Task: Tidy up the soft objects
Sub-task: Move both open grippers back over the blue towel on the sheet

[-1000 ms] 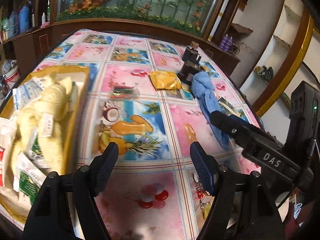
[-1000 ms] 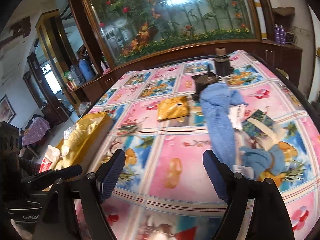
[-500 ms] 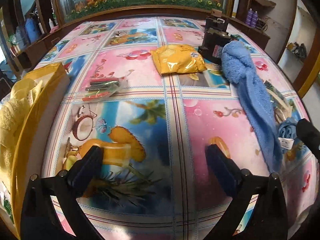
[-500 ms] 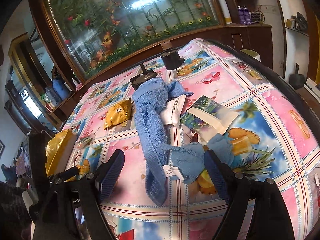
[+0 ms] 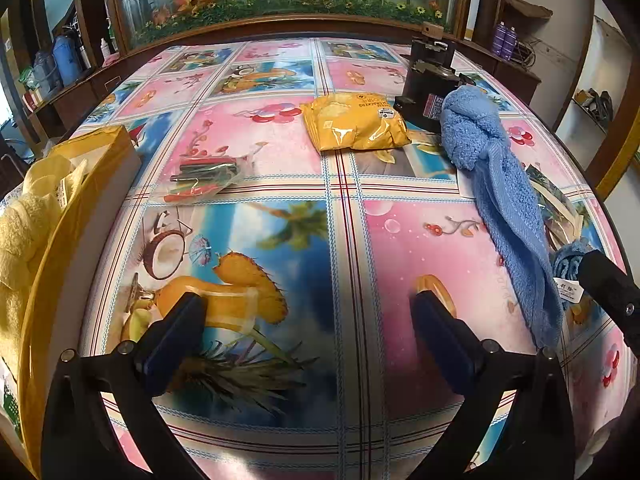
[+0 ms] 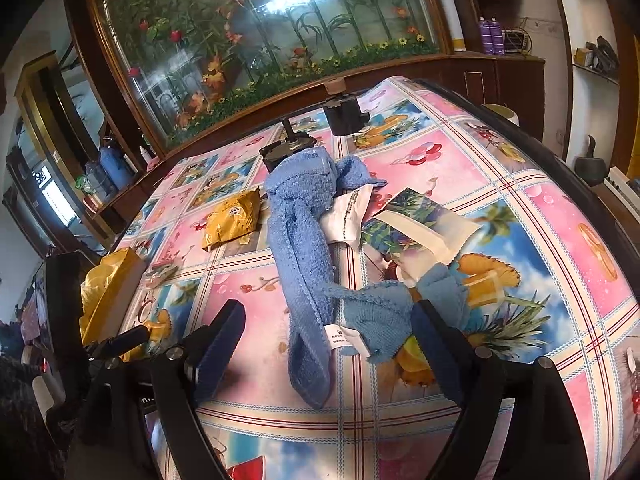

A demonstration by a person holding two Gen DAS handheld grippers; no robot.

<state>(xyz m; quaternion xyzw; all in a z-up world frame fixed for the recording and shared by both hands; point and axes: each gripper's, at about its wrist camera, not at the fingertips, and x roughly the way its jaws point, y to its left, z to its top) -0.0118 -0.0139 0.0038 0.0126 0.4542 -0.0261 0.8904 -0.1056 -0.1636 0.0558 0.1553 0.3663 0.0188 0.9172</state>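
A yellow towel (image 5: 24,216) already lies in the yellow box (image 5: 60,240) at the desk's left edge. The long blue towel (image 6: 304,248) and small blue cloth (image 6: 380,316) remain on the right, between the right gripper's (image 6: 328,344) released jaws. The left gripper (image 5: 308,332) is spread wide, empty.

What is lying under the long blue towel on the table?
A white packet and a leaf-printed packet stick out from under the long blue towel. How much of them it covers is hidden.

Table (image 5: 344,240) carries a fruit-print oilcloth. Ahead of the left fingers (image 5: 176,340): yellow packet (image 5: 354,126), clear pouch (image 5: 204,178). Blue towel (image 6: 304,240) lies between the right fingers (image 6: 218,344).
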